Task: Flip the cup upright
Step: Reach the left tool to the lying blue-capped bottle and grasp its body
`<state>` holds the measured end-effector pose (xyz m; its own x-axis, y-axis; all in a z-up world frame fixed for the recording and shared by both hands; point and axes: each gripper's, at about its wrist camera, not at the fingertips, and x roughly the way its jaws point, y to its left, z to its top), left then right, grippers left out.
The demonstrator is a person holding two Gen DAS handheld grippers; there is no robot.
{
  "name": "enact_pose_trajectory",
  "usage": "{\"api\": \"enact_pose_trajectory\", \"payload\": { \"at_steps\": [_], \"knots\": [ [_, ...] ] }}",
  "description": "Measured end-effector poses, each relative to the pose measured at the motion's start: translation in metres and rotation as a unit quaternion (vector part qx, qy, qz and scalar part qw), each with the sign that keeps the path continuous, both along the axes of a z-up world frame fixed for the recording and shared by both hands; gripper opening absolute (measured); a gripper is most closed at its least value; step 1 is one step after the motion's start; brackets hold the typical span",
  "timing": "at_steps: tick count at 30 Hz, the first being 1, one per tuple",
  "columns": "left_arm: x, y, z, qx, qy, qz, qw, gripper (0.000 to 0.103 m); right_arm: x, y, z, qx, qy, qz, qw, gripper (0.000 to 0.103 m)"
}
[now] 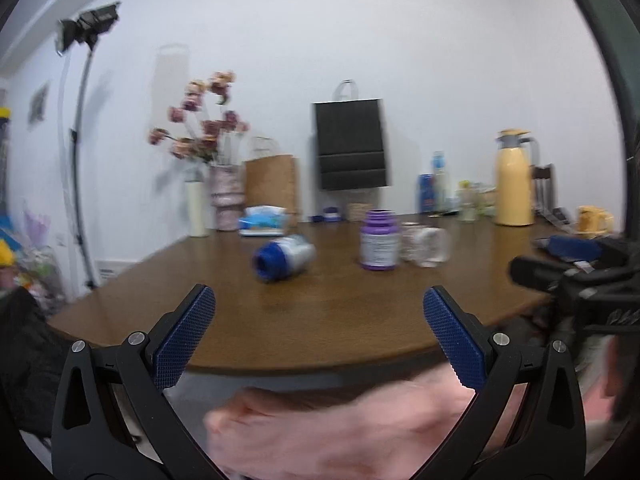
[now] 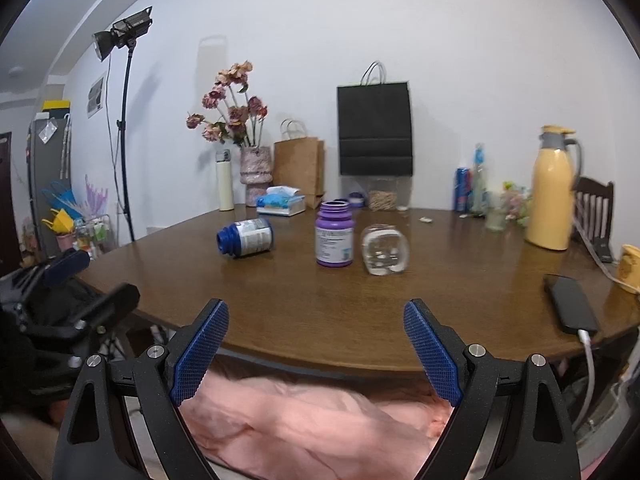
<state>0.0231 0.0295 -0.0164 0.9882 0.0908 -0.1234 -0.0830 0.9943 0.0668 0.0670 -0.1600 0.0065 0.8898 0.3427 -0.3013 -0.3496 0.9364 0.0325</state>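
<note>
A clear glass cup (image 2: 385, 250) with a handle rests on the brown table (image 2: 360, 320), just right of a purple bottle; I cannot tell whether it lies on its side or stands mouth down. The left wrist view shows the same cup (image 1: 426, 246), blurred. My right gripper (image 2: 316, 306) is open and empty, hovering at the table's front edge, well short of the cup. The left gripper (image 1: 319, 294) is also open and empty at the front edge, left of the cup's line. Each gripper shows at the margin of the other's view.
An open purple bottle (image 2: 334, 236) stands left of the cup, and a blue-necked bottle (image 2: 246, 238) lies on its side farther left. A phone (image 2: 570, 308) on a cable lies at the right edge. A yellow jug (image 2: 551, 196), vase, tissue box and bags line the back.
</note>
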Motion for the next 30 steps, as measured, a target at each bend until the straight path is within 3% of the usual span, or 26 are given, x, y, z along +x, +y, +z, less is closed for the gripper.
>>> {"api": "enact_pose_trajectory", "payload": {
  "at_steps": [4, 9, 12, 16, 19, 24, 27, 30],
  "knots": [
    [0.031, 0.052, 0.01, -0.017, 0.013, 0.081, 0.9965, 0.103, 0.054, 0.03, 0.011, 0.016, 0.058, 0.032, 0.998, 0.093],
    [0.082, 0.127, 0.018, -0.021, 0.087, 0.152, 0.9844, 0.103, 0.131, 0.088, 0.023, 0.055, 0.118, 0.082, 0.988, 0.093],
    [0.107, 0.159, 0.025, -0.037, 0.11, 0.147, 0.9823, 0.103, 0.168, 0.131, 0.028, 0.053, 0.125, 0.096, 0.986, 0.093],
    [0.138, 0.184, 0.032, -0.046, 0.122, 0.129, 0.9831, 0.103, 0.227, 0.183, 0.02, 0.023, 0.164, 0.062, 0.984, 0.093],
    [0.163, 0.191, 0.033, -0.043, 0.134, 0.118, 0.9831, 0.103, 0.265, 0.193, 0.01, 0.028, 0.195, 0.01, 0.98, 0.093],
    [0.193, 0.198, 0.029, -0.031, 0.146, 0.1, 0.9837, 0.103, 0.301, 0.195, -0.003, 0.051, 0.232, -0.031, 0.971, 0.093],
    [0.204, 0.199, 0.028, -0.038, 0.15, 0.099, 0.9829, 0.103, 0.314, 0.209, -0.014, 0.031, 0.246, -0.02, 0.969, 0.093],
    [0.207, 0.199, 0.029, -0.049, 0.146, 0.093, 0.9837, 0.103, 0.312, 0.216, -0.019, 0.028, 0.242, 0.029, 0.969, 0.089]
  ]
}}
